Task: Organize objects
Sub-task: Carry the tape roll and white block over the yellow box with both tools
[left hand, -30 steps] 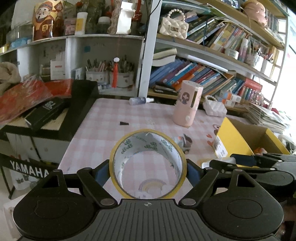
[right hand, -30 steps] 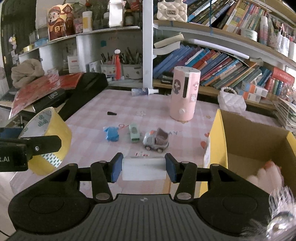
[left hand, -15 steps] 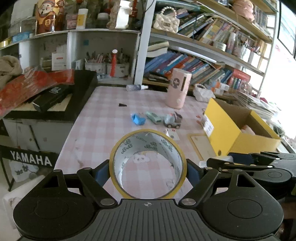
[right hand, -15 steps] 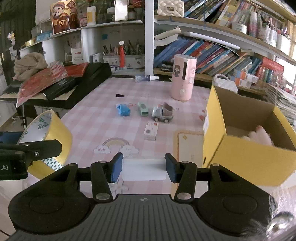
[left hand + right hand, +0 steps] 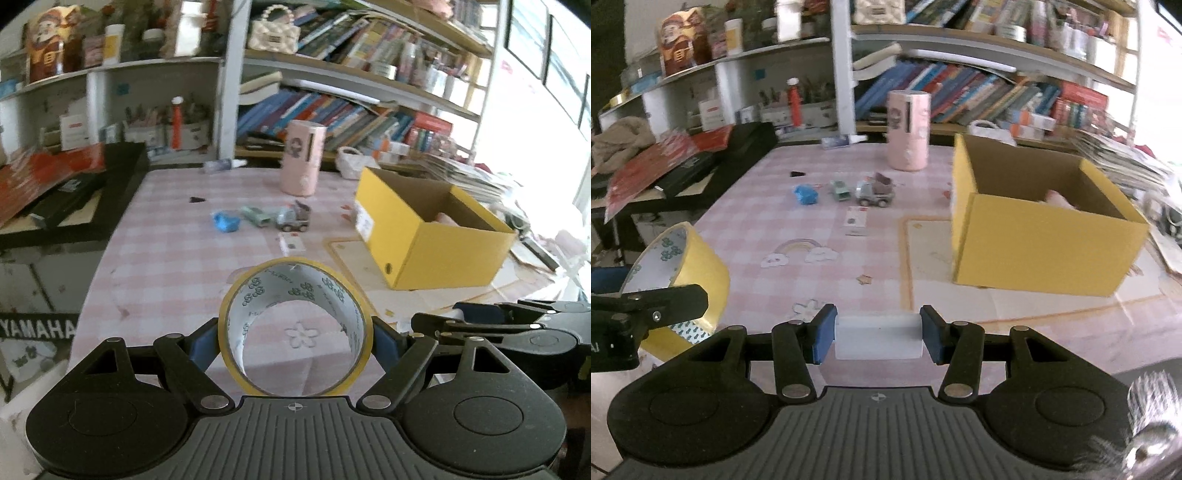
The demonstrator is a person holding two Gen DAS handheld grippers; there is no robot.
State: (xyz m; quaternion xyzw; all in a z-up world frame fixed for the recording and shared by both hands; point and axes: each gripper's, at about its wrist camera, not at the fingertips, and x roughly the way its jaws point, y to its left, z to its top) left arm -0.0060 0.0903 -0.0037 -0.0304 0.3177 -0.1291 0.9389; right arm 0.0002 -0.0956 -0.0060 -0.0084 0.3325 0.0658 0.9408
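Yellow tape roll sits clamped in the wide-spread left gripper and a white block in the narrower right gripper, so either could slip short of the yellow box ahead-right.

Roll of yellow tape, printed white liner, held upright on edge above the near table edge, hole facing forward. Small white rectangular block held level, long side across. Open yellow cardboard box stands on the pink checked tablecloth at about 2 o'clock from the block, something pale pink inside; contents otherwise unclear.
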